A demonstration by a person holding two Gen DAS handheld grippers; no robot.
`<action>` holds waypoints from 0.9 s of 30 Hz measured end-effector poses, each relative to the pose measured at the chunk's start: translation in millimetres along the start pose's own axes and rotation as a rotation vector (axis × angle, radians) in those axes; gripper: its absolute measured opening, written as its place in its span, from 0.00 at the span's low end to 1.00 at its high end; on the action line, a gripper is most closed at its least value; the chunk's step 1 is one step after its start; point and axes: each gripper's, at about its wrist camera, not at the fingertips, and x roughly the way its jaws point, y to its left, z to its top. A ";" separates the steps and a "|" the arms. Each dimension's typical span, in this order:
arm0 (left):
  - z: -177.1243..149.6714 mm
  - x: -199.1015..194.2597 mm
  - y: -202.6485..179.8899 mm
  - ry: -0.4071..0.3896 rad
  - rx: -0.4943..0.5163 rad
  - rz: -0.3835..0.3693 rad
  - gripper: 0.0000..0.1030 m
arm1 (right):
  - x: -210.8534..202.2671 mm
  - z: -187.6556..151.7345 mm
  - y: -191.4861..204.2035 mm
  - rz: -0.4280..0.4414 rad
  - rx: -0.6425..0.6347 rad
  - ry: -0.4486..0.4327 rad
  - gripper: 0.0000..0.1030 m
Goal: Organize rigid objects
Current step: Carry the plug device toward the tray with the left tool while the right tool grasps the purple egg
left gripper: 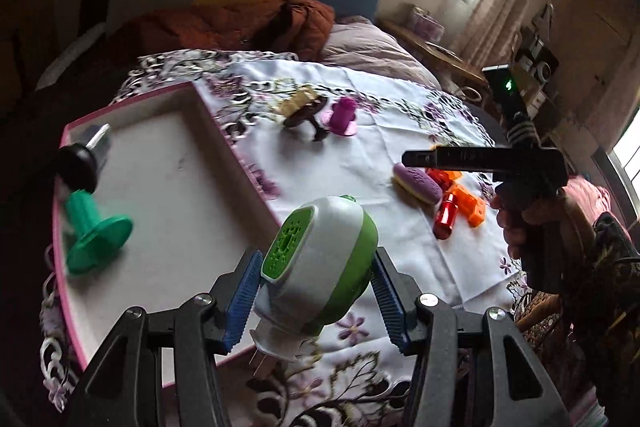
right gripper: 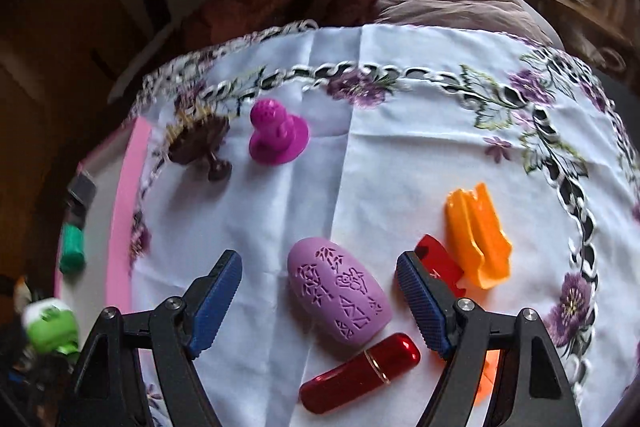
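Note:
My left gripper (left gripper: 316,279) is shut on a white and green plug-in device (left gripper: 320,263) and holds it above the near right edge of the pink-rimmed white tray (left gripper: 224,131). A green suction-cup piece (left gripper: 94,233) and a black and silver piece (left gripper: 82,159) lie in the tray. My right gripper (right gripper: 320,291) is open and hangs over a lilac embossed oval piece (right gripper: 340,295) on the cloth. A red lipstick tube (right gripper: 360,375), a red clip (right gripper: 438,263) and an orange plastic piece (right gripper: 476,239) lie close around it.
A magenta suction-cup piece (right gripper: 276,137) and a brown hair claw (right gripper: 200,143) lie further back on the white flowered tablecloth (right gripper: 400,131). A bed with a rust quilt (left gripper: 240,27) and a pillow is behind. A wooden side table (left gripper: 436,55) stands by the window.

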 end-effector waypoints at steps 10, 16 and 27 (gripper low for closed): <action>-10.5 -26.1 38.1 -0.047 -0.106 0.033 0.54 | 30.3 -13.1 18.4 -0.095 -0.190 0.114 0.43; -12.6 -31.3 53.8 -0.069 -0.151 0.065 0.54 | 32.1 -10.8 5.3 -0.042 -0.116 0.123 0.44; -26.1 -35.8 77.2 -0.065 -0.210 0.104 0.54 | 32.1 -15.2 19.1 -0.105 -0.209 0.097 0.43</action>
